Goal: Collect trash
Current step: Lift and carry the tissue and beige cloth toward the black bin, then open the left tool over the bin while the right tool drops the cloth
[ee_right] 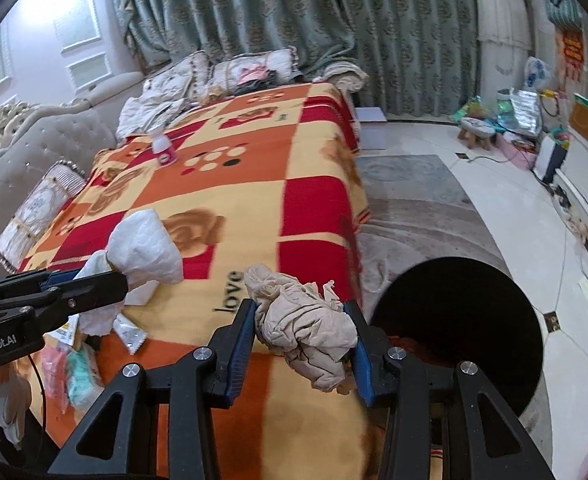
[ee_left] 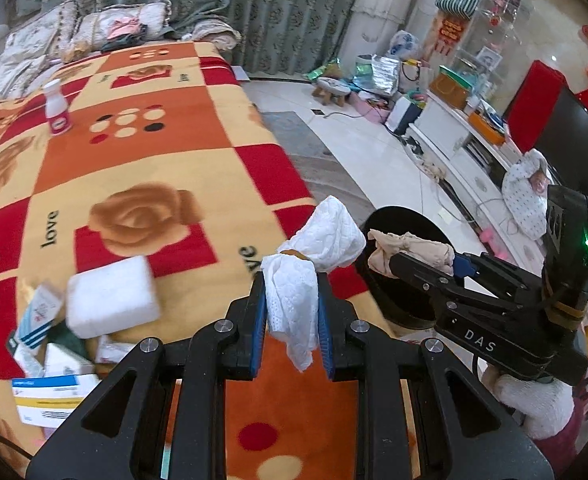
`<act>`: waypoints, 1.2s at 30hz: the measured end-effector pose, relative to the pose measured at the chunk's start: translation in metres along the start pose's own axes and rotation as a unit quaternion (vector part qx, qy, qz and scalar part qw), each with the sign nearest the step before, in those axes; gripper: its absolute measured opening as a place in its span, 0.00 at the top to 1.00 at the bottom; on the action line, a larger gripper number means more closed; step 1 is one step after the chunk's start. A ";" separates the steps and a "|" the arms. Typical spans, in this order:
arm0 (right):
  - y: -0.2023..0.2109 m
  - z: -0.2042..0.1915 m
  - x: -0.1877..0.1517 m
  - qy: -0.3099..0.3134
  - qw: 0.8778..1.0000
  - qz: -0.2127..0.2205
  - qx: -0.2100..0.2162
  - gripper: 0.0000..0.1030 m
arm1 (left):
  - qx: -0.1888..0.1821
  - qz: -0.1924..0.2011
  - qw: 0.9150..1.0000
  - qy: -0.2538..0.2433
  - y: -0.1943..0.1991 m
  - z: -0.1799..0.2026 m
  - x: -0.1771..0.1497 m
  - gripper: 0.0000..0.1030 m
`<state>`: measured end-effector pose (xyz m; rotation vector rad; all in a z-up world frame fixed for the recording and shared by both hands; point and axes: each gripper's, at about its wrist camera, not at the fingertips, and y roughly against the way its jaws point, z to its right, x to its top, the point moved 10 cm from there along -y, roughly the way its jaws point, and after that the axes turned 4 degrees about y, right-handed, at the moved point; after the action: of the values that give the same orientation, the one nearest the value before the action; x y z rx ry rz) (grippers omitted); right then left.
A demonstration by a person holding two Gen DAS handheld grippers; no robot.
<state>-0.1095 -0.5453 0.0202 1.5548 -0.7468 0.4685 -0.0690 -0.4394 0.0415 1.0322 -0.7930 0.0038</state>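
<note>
The round black trash bin (ee_right: 458, 320) stands on the floor just beside the bed's corner. The right gripper (ee_right: 304, 336), its fingers clamped on a crumpled beige tissue wad (ee_right: 306, 328), is nearer the bin. The left gripper (ee_left: 291, 304) pinches a white embossed paper towel (ee_left: 314, 256), farther over the patchwork blanket (ee_left: 153, 168).

The white tissue (ee_left: 306, 272) is soft embossed paper, the beige wad (ee_right: 306, 332) crumpled thin paper. Fuzzy fleece blanket (ee_left: 165, 160), matt. The bin (ee_right: 474, 320) looks matt black. Gripper frames are matt black plastic with ribbed blue pads (ee_left: 258, 320); the floor tiles (ee_left: 374, 152) shine glossy.
</note>
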 end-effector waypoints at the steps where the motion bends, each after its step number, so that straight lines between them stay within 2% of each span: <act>1: 0.001 0.008 -0.001 -0.006 1.000 0.000 -0.004 0.60 | -0.001 -0.002 1.000 -0.001 -0.002 0.004 0.000 0.80; 19: 0.008 0.102 -0.022 -0.082 0.995 -0.010 -0.052 0.58 | -0.022 -0.036 0.999 -0.021 -0.058 0.064 0.003 0.80; 29: 0.010 0.137 -0.022 -0.114 0.991 -0.006 -0.068 0.53 | -0.057 -0.047 0.997 -0.023 -0.083 0.095 0.006 0.78; 30: 0.011 0.142 -0.022 -0.120 0.990 -0.004 -0.070 0.51 | -0.063 -0.047 0.997 -0.023 -0.084 0.099 0.007 0.76; 32: 0.014 0.149 -0.021 -0.133 0.988 -0.002 -0.075 0.32 | -0.076 -0.046 0.996 -0.020 -0.085 0.103 0.008 0.61; 33: 0.015 0.151 -0.021 -0.138 0.988 0.000 -0.075 0.28 | -0.081 -0.045 0.996 -0.018 -0.085 0.104 0.008 0.51; 36: 0.016 0.152 -0.020 -0.147 0.987 0.005 -0.070 0.28 | -0.081 -0.043 0.996 -0.016 -0.082 0.103 0.009 0.49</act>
<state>-0.1553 -0.6914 -0.0022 1.5053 -0.9922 0.1897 -0.0935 -0.5662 0.0114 0.9136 -0.7639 -0.1482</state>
